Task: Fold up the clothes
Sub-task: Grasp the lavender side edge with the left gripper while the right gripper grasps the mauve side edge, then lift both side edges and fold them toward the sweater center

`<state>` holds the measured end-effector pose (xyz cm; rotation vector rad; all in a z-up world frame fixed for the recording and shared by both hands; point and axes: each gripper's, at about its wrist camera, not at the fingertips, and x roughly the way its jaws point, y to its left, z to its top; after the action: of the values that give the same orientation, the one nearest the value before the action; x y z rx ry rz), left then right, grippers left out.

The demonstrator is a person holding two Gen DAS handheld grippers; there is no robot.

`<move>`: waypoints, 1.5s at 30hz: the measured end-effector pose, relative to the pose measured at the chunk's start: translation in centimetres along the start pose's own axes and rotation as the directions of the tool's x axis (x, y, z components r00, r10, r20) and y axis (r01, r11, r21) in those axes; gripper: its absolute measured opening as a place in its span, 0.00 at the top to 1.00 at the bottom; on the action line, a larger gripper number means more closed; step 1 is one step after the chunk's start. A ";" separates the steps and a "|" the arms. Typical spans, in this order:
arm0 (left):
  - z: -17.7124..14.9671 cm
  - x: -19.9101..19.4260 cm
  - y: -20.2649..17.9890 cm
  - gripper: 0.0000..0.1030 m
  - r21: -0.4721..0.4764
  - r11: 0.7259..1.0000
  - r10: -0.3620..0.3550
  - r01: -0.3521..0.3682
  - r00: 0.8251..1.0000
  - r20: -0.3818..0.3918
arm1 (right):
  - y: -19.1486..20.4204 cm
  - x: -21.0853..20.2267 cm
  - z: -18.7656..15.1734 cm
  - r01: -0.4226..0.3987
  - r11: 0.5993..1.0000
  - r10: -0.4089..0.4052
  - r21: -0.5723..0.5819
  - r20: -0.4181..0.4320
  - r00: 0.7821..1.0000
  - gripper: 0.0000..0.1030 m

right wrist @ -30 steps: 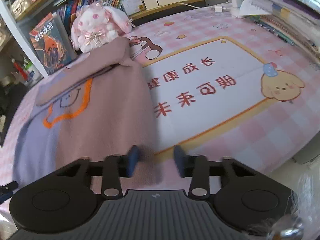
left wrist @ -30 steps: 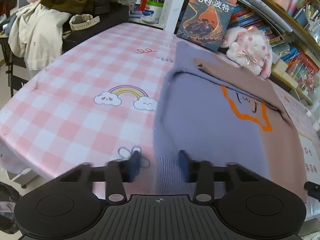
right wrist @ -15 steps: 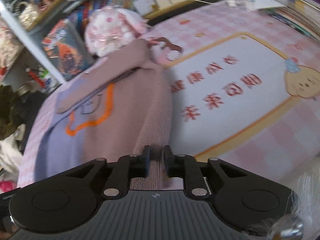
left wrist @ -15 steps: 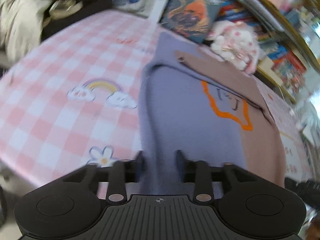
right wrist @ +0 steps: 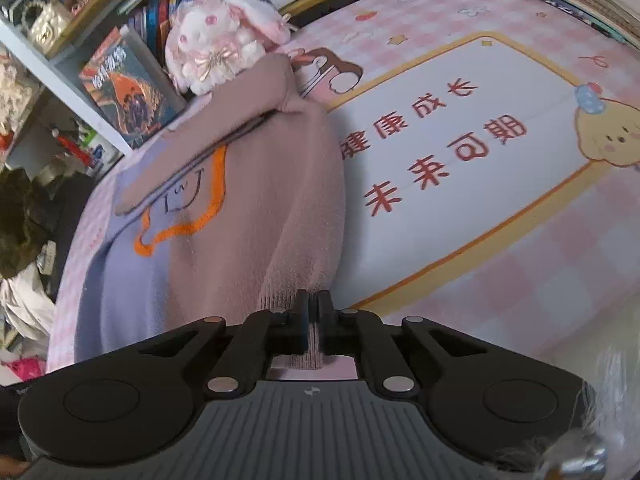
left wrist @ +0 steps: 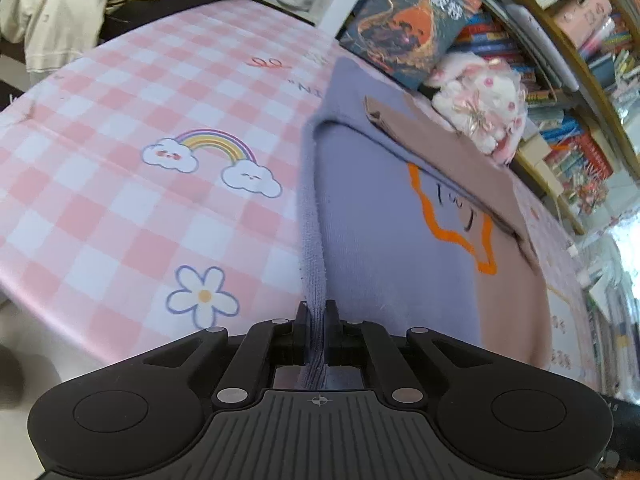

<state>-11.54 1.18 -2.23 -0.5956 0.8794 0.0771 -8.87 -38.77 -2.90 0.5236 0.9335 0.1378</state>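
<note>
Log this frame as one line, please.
stage: hem grasp | left hand-held gripper: shut on sweater purple corner | right hand-held gripper: shut on pink corner | sleeves: folded in | tablecloth: sweater flat

I see a plush bunny (right wrist: 218,38) beside a book (left wrist: 404,28) against the shelves (left wrist: 568,92), and a pink checked tablecloth (left wrist: 132,208) with a rainbow (left wrist: 216,146).

A table (left wrist: 100,184) covered in a pink-and-white checked cloth printed with a rainbow, clouds and a flower is carrying a purple and dusty-pink sweater (left wrist: 392,248), which is lying flat with its sleeves folded across its front. A white plush rabbit (right wrist: 216,40) is sitting at the far edge just beyond the sweater, and a book (right wrist: 124,92) is leaning upright beside it.
</note>
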 end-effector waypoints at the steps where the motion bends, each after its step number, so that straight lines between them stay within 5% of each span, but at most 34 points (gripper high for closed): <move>1: -0.1 -0.3 0.1 0.97 -0.006 1.000 -0.004 0.004 1.000 0.005 | -0.2 -0.4 -0.1 -0.003 1.000 0.003 0.006 0.004 1.000 0.96; 12: -3.7 -3.8 1.7 0.97 -0.059 0.998 -0.003 0.003 1.000 0.010 | -1.8 -4.2 -3.4 -0.046 0.998 0.046 0.036 -0.013 0.999 0.96; 22: -7.4 -6.2 3.8 0.97 -0.122 0.992 0.019 -0.021 1.000 -0.011 | -3.4 -6.2 -7.3 -0.046 0.998 0.051 0.038 -0.143 0.988 0.96; 26: -6.9 -6.7 3.8 0.97 -0.176 0.983 -0.061 0.059 0.998 -0.002 | -3.8 -6.5 -7.3 -0.086 0.993 0.099 0.084 -0.163 0.982 0.96; 29: -5.5 -6.8 3.5 0.96 -0.218 0.962 -0.160 0.162 0.987 0.028 | -3.0 -7.5 -5.9 -0.176 0.977 0.190 0.123 -0.122 0.974 0.96; 38: 1.5 -4.9 1.9 0.96 -0.268 0.902 -0.311 0.338 0.940 0.140 | 2.9 -8.3 2.5 -0.218 0.975 0.214 0.035 0.099 0.972 0.97; 45: 8.8 -1.1 2.0 0.96 -0.373 0.855 -0.294 0.361 0.929 0.226 | 5.0 -5.6 9.9 -0.203 0.978 0.186 0.040 0.253 0.949 0.97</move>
<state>-6.68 7.60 2.02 -1.1142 0.5914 -0.0029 -3.84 -39.94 8.38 0.6778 0.6416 0.2153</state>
